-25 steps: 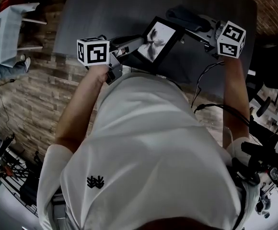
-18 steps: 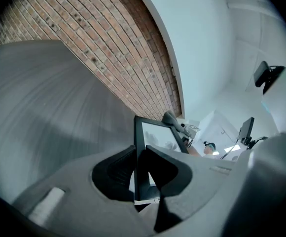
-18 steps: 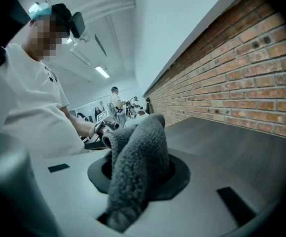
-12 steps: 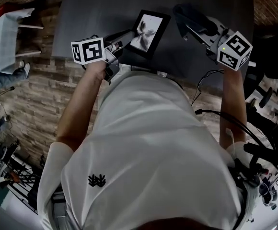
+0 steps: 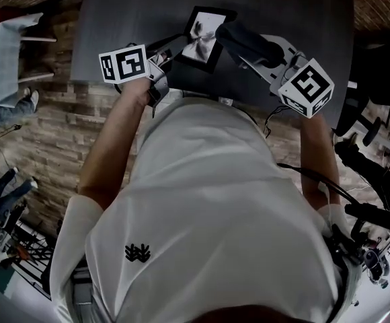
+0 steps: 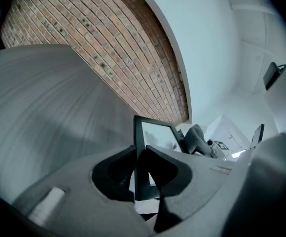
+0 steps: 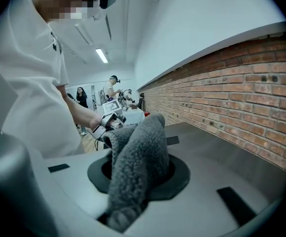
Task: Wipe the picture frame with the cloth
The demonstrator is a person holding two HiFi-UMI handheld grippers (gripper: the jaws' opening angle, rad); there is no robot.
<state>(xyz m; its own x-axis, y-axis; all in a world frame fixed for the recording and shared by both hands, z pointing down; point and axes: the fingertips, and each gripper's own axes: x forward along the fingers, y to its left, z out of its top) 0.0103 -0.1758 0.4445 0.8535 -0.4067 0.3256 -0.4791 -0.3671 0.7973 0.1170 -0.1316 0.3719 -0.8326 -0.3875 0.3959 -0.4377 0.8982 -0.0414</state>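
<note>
The left gripper (image 6: 139,174) clamps the picture frame (image 5: 204,38) by its near edge over the table (image 5: 289,5). The right gripper (image 7: 139,189), clenched on the cloth (image 5: 247,40), sits just right of the frame, with the cloth at its right edge.

Open tabletop (image 5: 114,25) left of picture frame (image 5: 205,29)

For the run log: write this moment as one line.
left hand-held gripper: shut on picture frame | right hand-held gripper: shut on cloth | cloth: by frame's right side
</note>
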